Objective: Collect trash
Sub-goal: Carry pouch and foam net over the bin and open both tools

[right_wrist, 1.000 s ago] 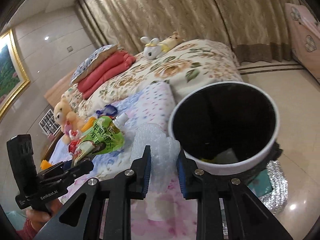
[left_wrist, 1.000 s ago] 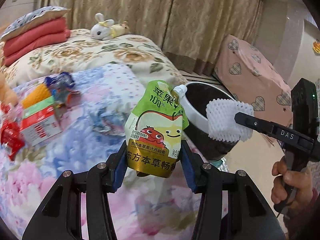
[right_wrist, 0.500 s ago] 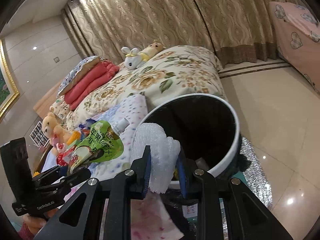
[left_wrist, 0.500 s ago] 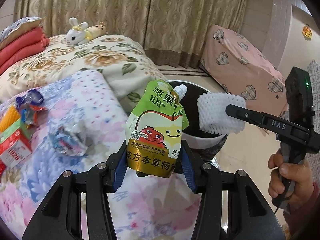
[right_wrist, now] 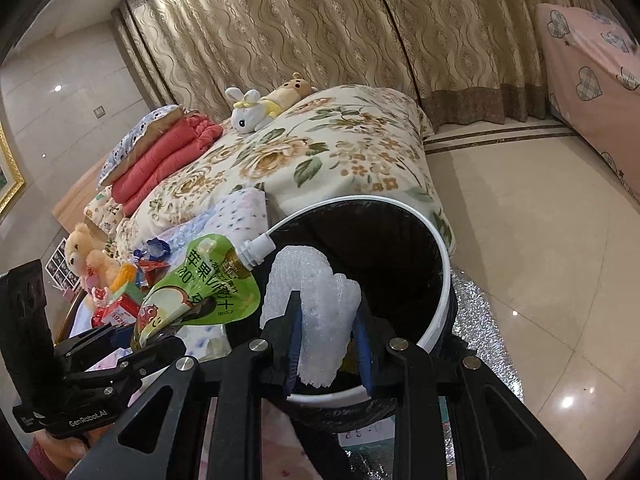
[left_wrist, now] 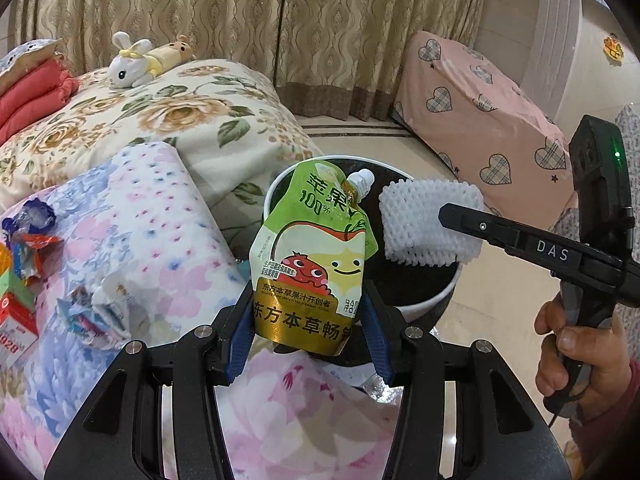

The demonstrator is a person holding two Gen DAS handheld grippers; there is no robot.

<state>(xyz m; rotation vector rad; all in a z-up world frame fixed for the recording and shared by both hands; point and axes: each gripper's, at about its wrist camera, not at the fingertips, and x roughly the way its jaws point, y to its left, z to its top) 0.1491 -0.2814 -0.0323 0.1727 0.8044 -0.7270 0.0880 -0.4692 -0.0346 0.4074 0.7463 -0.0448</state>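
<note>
Left gripper (left_wrist: 308, 334) pinches a green juice pouch (left_wrist: 312, 256) near the trash bin (right_wrist: 438, 252), and right gripper (right_wrist: 328, 344) pinches white foam net (right_wrist: 320, 308) over it

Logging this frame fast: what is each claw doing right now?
Left claw: shut on the green juice pouch.
Right claw: shut on the white foam net, at the trash bin.

Flowered bed (left_wrist: 208, 120) bearing plush rabbit (left_wrist: 128, 66) at eleven o'clock, red quilt (left_wrist: 32, 96) at ten, crumpled wrappers (left_wrist: 96, 312) at eight.
</note>
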